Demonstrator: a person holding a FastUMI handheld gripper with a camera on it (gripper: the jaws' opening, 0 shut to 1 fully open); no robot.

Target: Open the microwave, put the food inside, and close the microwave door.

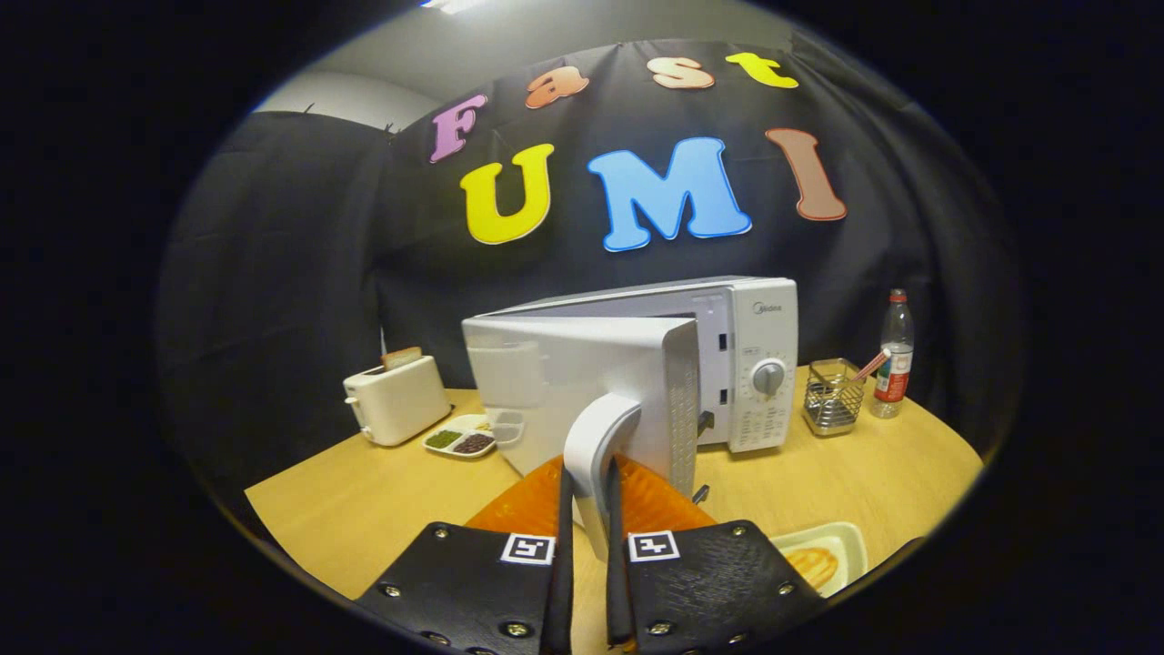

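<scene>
Toast stands in the slot of a cream two-slot toaster [395,398] at the far left edge of the light wooden desk [364,509], and just to its right lies a white divided dish [464,438] with green and dark fillings in its compartments. Next comes the white microwave oven [746,364], set toward the back edge of the desk at its middle; its white door [582,387] hangs swung open toward the camera, hinged at the left, so that the door's outer face and curved white handle [596,455] point at the gripper [587,518]. The gripper's two fingers are drawn close together and clamp that handle, one on each side of it, with an orange plastic part of the tool spreading behind them. The microwave's control panel with its round grey dial [769,377] shows to the right of the open door. Near the front edge of the desk, just right of the fingers, a pale rectangular tray [850,546] carries the golden-brown food [812,564], partly hidden by the gripper body. Further right, toward the far right edge, stands a wire metal holder [832,398] with a pink-tipped utensil leaning out of it, and just beside that a clear plastic bottle [894,355] with a red cap and a red label.
</scene>
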